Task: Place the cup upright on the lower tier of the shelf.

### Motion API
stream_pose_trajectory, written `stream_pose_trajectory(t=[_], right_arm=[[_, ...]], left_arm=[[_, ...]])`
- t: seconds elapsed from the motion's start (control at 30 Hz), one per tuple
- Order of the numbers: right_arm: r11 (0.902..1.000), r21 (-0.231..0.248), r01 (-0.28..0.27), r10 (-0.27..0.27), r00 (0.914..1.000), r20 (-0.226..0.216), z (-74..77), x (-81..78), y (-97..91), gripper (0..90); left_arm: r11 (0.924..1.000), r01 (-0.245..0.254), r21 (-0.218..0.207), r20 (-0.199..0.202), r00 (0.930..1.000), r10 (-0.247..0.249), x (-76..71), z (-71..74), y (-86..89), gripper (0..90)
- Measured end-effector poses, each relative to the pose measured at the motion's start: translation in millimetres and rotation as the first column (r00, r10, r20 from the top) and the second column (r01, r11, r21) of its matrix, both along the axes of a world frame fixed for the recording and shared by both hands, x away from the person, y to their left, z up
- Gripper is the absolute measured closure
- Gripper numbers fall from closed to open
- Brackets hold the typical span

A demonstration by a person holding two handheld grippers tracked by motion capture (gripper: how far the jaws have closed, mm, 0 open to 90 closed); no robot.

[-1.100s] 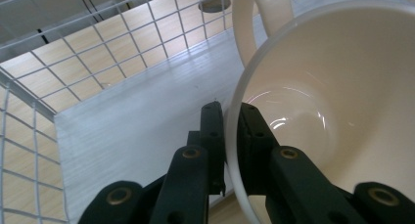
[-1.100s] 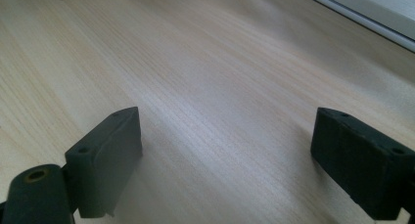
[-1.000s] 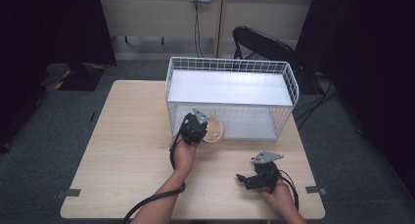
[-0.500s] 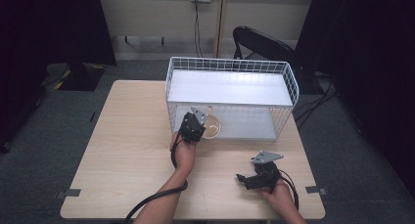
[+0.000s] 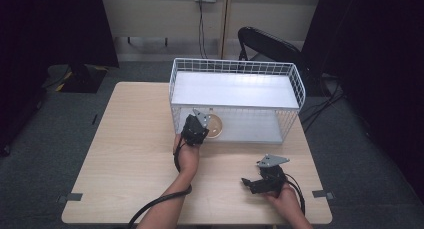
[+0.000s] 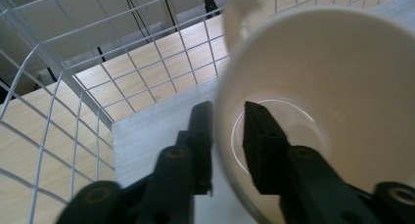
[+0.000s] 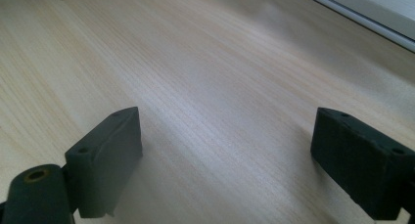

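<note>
Cup (image 6: 318, 111) rim between left gripper (image 6: 227, 136) fingers, cropped

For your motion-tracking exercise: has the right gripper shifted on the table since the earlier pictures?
No. In the high view the right gripper sits at the same spot near the table's front edge, equally far from the wire basket, jaws wide open.

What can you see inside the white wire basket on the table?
On the lower shelf of the wire basket sits a white cup, its wall between the jaws of the left gripper, which have just been opening. The gripper hides the cup's near side.
</note>
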State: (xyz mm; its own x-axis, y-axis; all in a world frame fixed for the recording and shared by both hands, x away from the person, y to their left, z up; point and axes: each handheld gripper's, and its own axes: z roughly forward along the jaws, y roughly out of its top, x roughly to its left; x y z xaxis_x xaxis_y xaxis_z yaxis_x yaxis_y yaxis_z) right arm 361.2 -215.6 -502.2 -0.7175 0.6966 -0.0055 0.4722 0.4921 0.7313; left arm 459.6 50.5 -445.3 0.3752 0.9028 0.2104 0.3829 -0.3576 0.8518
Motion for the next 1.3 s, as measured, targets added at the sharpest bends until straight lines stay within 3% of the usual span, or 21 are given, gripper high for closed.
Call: stream_pose_trajectory(t=[0.33, 0.47, 1.3], right_arm=[[1.0, 0.0, 0.001, -0.001, 1.0, 0.0, 0.0, -0.1, 0.1, 11.1], [1.0, 0.0, 0.001, -0.001, 1.0, 0.0, 0.0, -0.1, 0.1, 11.1], [1.0, 0.0, 0.001, -0.001, 1.0, 0.0, 0.0, -0.1, 0.1, 11.1]], left_arm=[[0.9963, 0.036, -0.079, 0.025, 0.9991, -0.034, 2.1, 6.8, 1.5, 46.8], [0.9955, 0.049, -0.081, 0.027, 0.9986, -0.047, 4.3, 5.8, 1.2, 40.4], [0.9889, 0.083, -0.123, 0.018, 0.9965, -0.081, 3.3, 8.7, 1.9, 33.2]])
